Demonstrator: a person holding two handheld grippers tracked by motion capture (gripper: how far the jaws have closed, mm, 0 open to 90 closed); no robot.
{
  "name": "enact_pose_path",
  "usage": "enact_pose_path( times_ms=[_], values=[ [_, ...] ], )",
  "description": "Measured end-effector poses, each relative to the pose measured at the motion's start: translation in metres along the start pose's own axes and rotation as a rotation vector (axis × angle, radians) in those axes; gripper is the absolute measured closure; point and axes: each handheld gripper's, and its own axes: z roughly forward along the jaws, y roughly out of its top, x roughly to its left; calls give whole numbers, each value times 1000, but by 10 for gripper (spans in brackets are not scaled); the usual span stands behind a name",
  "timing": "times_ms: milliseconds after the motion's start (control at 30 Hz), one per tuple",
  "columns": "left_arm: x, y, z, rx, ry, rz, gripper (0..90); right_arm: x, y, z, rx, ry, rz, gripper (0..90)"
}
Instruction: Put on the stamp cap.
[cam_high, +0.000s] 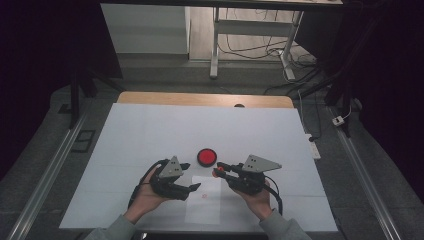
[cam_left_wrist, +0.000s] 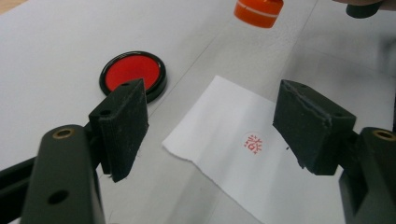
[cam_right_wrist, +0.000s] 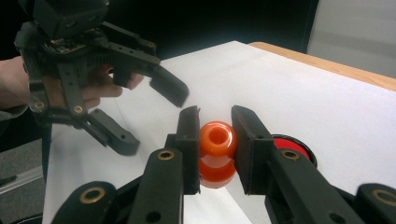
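On the white sheet covering the table, a slip of paper is laid near the person's edge, and a round red seal imprint is printed on it. Just beyond the slip, a round black-rimmed red ink pad is set, apart from the paper's edge.

An orange stamp is pinched between the jaws of the right gripper; the jaws are pressed against its narrow waist, and its hollow top end is turned toward the right gripper view's camera. In the high view the stamp is held above the upper right corner of the slip, just beside the ink pad, and in the left gripper view it is seen raised off the sheet.

The left gripper is held at the left edge of the slip with its jaws spread wide and nothing between them. In the left gripper view the imprint is framed between the two pads without being touched. In the right gripper view, the left gripper is seen raised clear of the sheet.
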Motion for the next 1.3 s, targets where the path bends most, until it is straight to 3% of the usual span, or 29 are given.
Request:
enact_pose_path(
  times_ms=[467, 967, 1300],
  values=[
    [12, -26, -31, 4, 56, -66, 269, -5, 1, -4, 4, -22, -5, 720],
    [23, -81, -69, 5, 130, -192, 271, -15, 1, -12, 5, -66, 1, 720],
    [24, -87, -72, 0, 132, -214, 270, -21, 1, -15, 11, -89, 2, 720]
  ],
)
